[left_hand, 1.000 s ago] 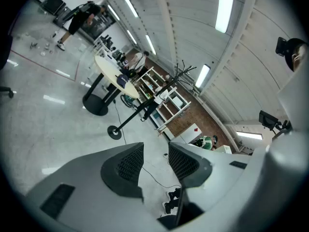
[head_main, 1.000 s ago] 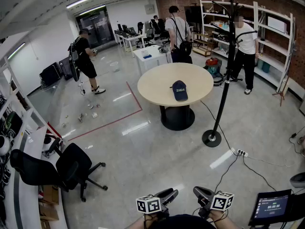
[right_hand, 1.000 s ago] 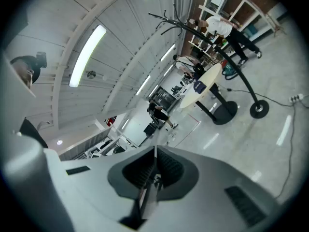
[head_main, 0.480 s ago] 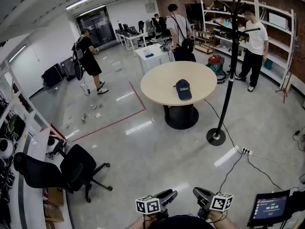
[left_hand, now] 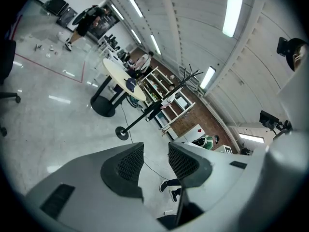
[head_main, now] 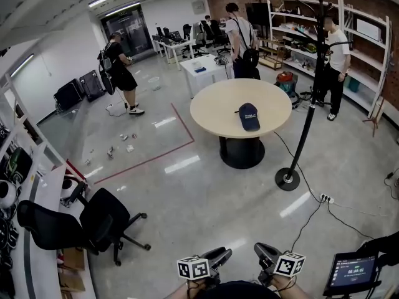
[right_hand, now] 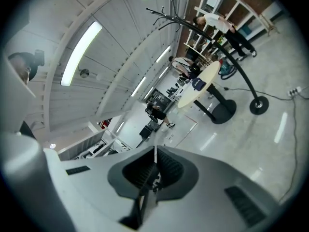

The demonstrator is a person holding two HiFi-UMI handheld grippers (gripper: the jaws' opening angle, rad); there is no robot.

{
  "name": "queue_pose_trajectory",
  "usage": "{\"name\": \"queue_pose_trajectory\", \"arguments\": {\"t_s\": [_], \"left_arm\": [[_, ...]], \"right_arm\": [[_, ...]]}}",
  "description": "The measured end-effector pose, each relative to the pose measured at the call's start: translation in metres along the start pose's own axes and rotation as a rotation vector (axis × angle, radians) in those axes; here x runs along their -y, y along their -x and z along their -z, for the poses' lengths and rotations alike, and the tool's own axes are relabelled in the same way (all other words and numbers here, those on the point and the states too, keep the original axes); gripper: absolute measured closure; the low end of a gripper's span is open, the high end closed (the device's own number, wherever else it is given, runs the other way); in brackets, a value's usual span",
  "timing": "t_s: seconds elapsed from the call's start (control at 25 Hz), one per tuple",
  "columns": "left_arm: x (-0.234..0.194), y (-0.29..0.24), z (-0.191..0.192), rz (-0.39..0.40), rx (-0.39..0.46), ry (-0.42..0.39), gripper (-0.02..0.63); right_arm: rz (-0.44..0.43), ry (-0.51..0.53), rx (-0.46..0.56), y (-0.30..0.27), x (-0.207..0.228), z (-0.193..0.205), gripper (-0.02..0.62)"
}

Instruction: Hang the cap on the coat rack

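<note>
**Task item.** The cap (head_main: 249, 116) lies flat on the round table (head_main: 212, 108), right of centre, untouched and well apart from both grippers.

**Target.** The coat rack (head_main: 305, 129) stands on the floor just right of the table, with its hooks high up against the shelving behind.

**Tools.**
- The left gripper (left_hand: 155, 153) has its jaws spread wide with nothing between them.
- The right gripper (right_hand: 154, 164) has its jaws pressed together and is also empty.
- Both sit low at the near edge of the head view, far from the table.

**Risks, as judged.**
- A power strip (head_main: 326, 199) and cables trail over the floor beside the rack's base (a trip or snag hazard on approach).
- The rack is a slim pole on a small base, so a clumsy push at hook height could rock it.
- The cap looks soft, so a shallow pinch on the brim may slip in transit.
- A person (head_main: 336, 48) stands close behind the rack and could be struck by a raised gripper.
</note>
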State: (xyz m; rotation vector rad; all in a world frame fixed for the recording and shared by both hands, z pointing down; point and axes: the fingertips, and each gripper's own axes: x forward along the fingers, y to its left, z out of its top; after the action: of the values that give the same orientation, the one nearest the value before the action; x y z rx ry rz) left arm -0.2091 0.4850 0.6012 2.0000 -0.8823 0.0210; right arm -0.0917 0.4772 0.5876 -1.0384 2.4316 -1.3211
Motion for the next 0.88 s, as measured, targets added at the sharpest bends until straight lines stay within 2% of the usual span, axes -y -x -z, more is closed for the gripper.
{"name": "queue_pose_trajectory", "arguments": {"t_s": [0.36,0.56,0.88], "left_arm": [[-0.047,0.023,-0.036,0.03,0.024,0.034,0.439],[-0.088,0.044,-0.063,0.043,0.042,0.05,0.439],[-0.142,0.065,-0.081,0.033,-0.011,-0.017,0.439]], "right_arm": [[0.118,0.251,-0.038,-0.057,-0.021,0.003,0.592],[0.152,0.332,-0.062,-0.104,-0.036,0.01,0.592],[0.203,0.396,-0.055,-0.144,-0.056,0.015,0.591]]}}
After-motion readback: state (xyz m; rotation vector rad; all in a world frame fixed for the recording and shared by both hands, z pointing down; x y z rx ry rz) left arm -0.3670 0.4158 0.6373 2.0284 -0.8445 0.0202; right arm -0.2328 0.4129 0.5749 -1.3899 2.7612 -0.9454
